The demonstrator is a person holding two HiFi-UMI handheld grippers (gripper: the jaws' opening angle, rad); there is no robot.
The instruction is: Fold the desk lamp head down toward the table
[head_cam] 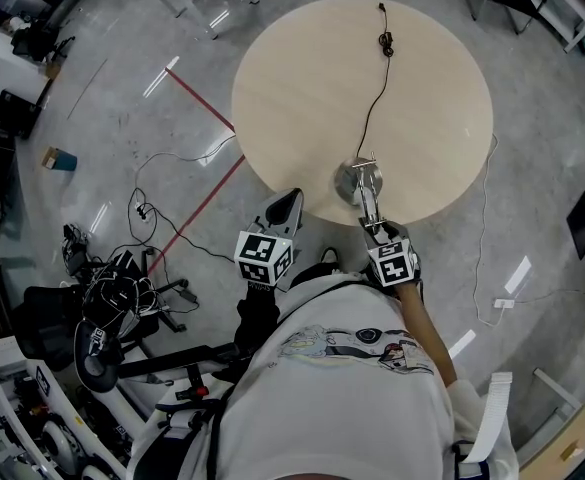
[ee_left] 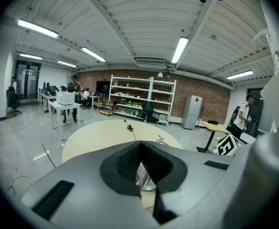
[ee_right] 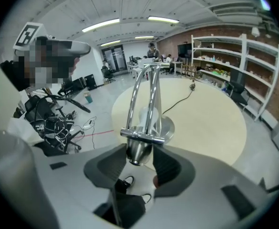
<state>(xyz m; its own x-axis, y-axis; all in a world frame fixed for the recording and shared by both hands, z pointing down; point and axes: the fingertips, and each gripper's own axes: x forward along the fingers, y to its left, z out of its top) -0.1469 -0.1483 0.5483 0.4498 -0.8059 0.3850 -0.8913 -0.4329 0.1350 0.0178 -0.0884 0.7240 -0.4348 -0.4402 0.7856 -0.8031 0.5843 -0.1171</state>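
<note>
As lamp [head_cam: 352,181] stands on table [head_cam: 302,78], right hand-held gripper [ee_right: 144,160] clamps head [ee_right: 137,149].

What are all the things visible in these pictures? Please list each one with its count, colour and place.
table: one, beige, round, middle of the floor.
lamp: one, shiny metal, on the table near its close edge.
cord: one, black, across the table from the lamp to the far edge.
tape lines: two, red, on the floor left of the table.
cables: several, black and white, on the floor at left.
shelves: one unit, white, against the brick wall.
left gripper: one, grey and black, fingers together, empty, left of the lamp.
right gripper: one, grey and black, fingers closed on the lamp's top part.
</note>
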